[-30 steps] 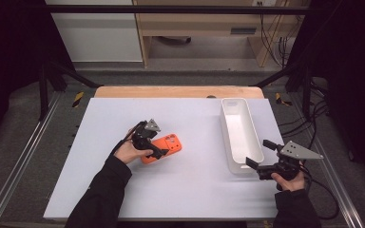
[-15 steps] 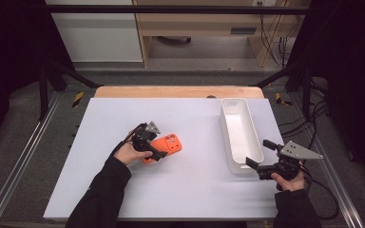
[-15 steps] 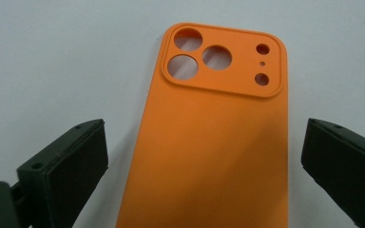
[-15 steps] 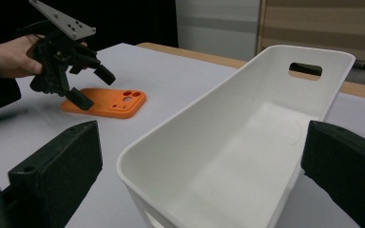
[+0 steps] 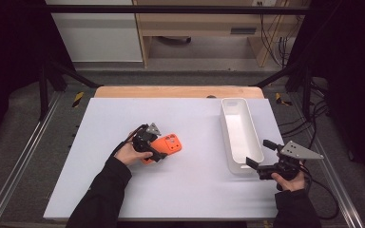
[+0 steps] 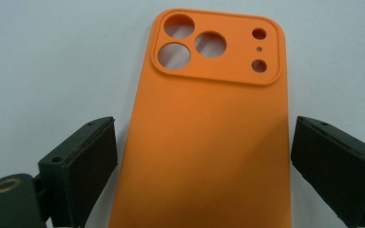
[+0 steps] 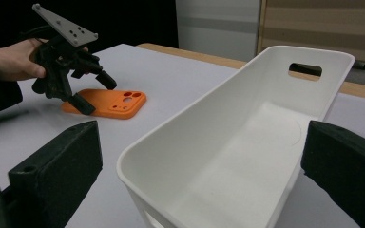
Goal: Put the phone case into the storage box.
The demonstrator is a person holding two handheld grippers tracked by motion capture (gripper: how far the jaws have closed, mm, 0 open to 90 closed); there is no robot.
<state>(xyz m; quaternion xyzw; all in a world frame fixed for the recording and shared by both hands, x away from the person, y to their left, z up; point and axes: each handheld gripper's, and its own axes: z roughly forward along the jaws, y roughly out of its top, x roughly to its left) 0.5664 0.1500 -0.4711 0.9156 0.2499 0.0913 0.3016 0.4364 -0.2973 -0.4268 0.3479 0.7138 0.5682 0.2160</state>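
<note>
- High view: orange phone case [image 5: 167,145] lies flat left of centre, left gripper [image 5: 148,142] over its near end; white bin [image 5: 240,134] at right is empty.
- Left gripper view: jaws spread either side of the case [image 6: 209,142], not yet pinching.
- Right gripper view: right gripper [image 7: 204,190] has its jaws spread, framing the bin [image 7: 237,142] at lower frame; likely the pickup and transfer both remain.
</note>
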